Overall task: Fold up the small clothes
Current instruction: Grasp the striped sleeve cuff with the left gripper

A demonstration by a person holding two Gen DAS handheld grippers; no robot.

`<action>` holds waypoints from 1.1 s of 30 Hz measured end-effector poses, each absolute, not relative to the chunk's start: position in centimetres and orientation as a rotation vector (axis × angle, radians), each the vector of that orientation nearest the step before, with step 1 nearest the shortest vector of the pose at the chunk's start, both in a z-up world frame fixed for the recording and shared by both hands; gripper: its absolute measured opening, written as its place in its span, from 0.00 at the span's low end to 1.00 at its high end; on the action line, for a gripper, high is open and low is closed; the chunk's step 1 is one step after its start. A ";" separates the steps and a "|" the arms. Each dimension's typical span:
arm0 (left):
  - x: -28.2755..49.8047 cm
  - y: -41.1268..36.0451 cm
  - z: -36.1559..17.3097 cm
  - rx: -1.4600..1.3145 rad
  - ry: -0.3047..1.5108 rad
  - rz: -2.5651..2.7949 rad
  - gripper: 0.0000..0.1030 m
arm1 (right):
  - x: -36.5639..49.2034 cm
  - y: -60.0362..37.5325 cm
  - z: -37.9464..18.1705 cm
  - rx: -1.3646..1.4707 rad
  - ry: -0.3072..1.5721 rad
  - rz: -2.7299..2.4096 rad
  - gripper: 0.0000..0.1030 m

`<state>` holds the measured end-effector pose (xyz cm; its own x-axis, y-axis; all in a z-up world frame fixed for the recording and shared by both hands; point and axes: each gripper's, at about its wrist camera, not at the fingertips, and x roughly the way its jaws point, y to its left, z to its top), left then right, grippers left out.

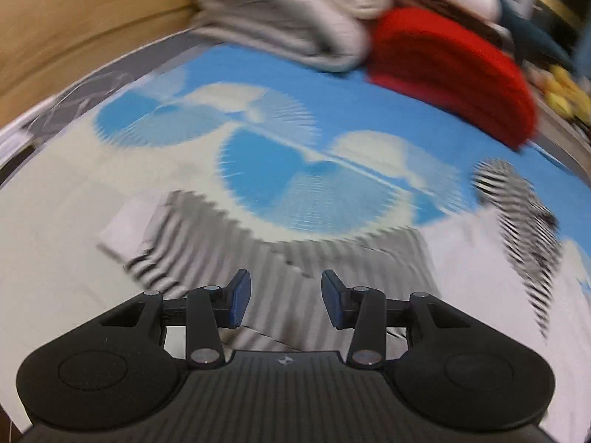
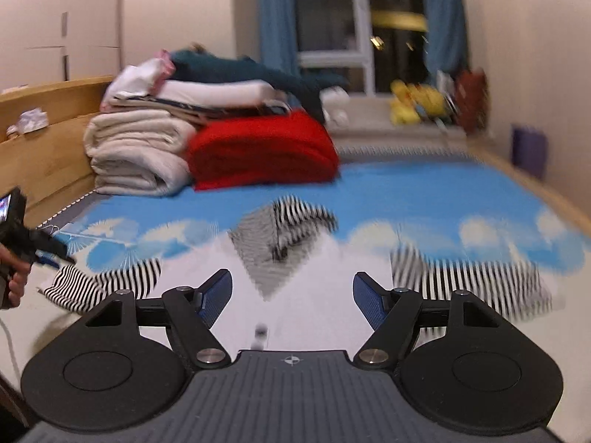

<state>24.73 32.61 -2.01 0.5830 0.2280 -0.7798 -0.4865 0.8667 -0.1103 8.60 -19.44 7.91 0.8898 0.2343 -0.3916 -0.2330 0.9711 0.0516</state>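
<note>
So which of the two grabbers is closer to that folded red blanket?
Hard to tell, perhaps the left. The left gripper hovers over the striped garment, the red blanket beyond to its right. The right gripper faces it across the bedsheet.

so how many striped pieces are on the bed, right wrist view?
3 visible patches: left striped piece near the left gripper, middle striped piece ahead between the right gripper fingers, right striped piece. Blur hides whether they are separate garments or one.
</note>
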 end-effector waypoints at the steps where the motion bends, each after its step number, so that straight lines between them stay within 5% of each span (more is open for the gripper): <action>1: 24.7 33.9 -2.4 -0.359 0.846 0.449 0.46 | 10.1 -19.0 8.8 -0.004 0.395 0.260 0.72; 10: 23.2 42.0 -5.7 -0.552 0.845 0.578 0.49 | 24.3 -14.6 9.5 -0.010 0.483 0.346 0.70; 14: 23.2 44.2 -7.5 -0.646 0.886 0.634 0.60 | 27.7 -13.9 6.7 0.011 0.592 0.325 0.44; 18: 23.6 46.2 -9.6 -0.735 0.925 0.705 0.59 | 29.8 -14.4 5.2 0.082 0.675 0.327 0.39; 19: 23.6 46.5 -9.8 -0.754 0.922 0.724 0.53 | 30.3 -14.6 5.1 0.089 0.682 0.318 0.39; 20: 23.5 46.6 -9.6 -0.758 0.907 0.745 0.23 | 30.7 -14.9 5.1 0.094 0.687 0.308 0.39; 21: 23.5 46.6 -9.3 -0.759 0.902 0.759 0.05 | 31.1 -15.1 5.0 0.099 0.692 0.297 0.39; 27: 24.9 40.7 -1.3 -0.577 0.718 0.723 0.01 | 32.4 -17.8 5.0 0.140 0.700 0.252 0.37; 33: 26.6 22.8 7.1 -0.411 0.546 0.238 0.01 | 31.3 -19.9 5.1 0.188 0.696 0.208 0.32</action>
